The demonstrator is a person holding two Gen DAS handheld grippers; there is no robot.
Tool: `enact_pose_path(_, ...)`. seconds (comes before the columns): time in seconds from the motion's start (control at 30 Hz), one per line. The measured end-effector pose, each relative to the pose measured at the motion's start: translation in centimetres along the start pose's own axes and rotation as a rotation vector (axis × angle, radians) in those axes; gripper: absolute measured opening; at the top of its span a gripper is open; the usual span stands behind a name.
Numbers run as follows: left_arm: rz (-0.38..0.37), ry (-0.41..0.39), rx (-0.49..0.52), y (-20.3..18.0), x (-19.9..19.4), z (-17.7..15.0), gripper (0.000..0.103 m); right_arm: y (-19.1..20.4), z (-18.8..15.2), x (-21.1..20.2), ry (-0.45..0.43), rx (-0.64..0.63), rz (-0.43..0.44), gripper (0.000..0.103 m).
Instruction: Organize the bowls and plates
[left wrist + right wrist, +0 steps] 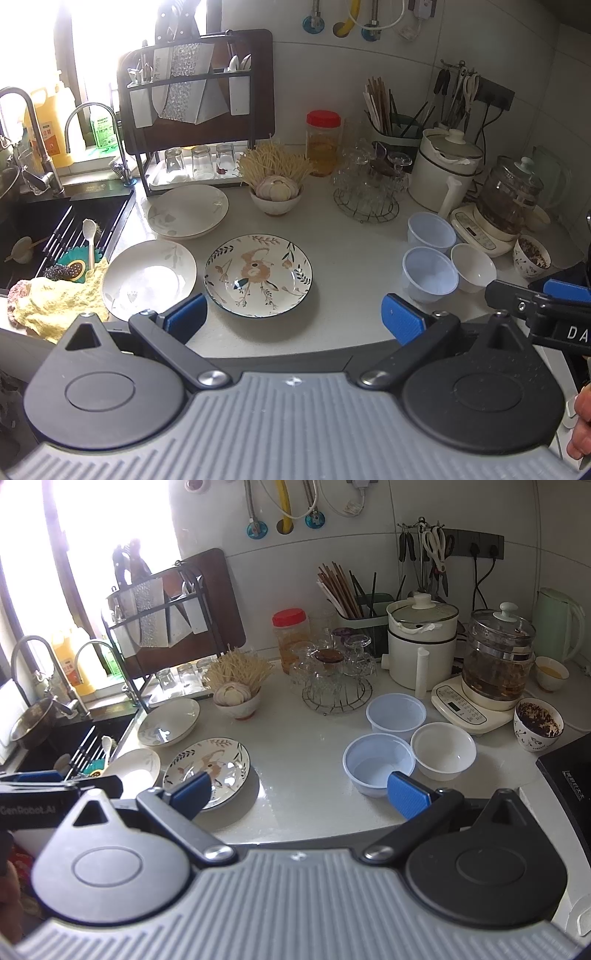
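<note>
White stone counter (343,266) carries everything, nothing stacked yet by my read. Landmark = the floral plate (258,275), sitting mid-counter nearest me. Behind it and to its left, a pale leaf-print plate (186,210); directly left of it, near but not touching, a second pale plate (147,277) beside the yellow cloth (61,301). Well right of it, two clear plastic bowls (430,275) w/ a small white bowl (472,267) just beside them. Left gripper (293,317) is spread wide, empty, hovering short of the floral plate's near rim. Right gripper (299,788) also wide, empty, its right finger in front of the nearer plastic bowl. I'd go low and flat, slide one finger under the rim, pinch, then lift level so it doesn't slip.
</note>
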State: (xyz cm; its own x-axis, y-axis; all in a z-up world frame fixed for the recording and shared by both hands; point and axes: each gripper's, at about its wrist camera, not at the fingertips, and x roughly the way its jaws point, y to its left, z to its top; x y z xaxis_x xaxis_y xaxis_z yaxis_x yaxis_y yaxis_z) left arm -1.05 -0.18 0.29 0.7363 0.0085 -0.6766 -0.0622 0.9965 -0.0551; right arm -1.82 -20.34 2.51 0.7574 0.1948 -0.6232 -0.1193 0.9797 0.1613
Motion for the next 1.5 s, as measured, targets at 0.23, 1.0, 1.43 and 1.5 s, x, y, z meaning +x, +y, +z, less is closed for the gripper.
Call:
enact_pose_path(0.23,0.001,-0.01,0.003,-0.1,-0.5,-0.1,0.102,0.1,-0.3,-0.3,-0.002,0.0,0.008,0.103)
enact_pose_path(1.0,0.035,0.004,-0.023,0.5,-1.7,-1.4,0.102,0.4,-1.3,-0.7,0.022,-0.015,0.05,0.103)
enact_pose_path(1.43,0.067,0.002,-0.032,-0.1,-2.5,-2.6,0.102,0.2,-1.9,-1.4,-0.013,-0.032,0.082,0.103)
enact_pose_path(1.5,0.075,-0.007,-0.036,-0.3,-2.8,-2.7,0.102,0.1,-1.8,-1.5,-0.016,-0.038,0.091,0.103)
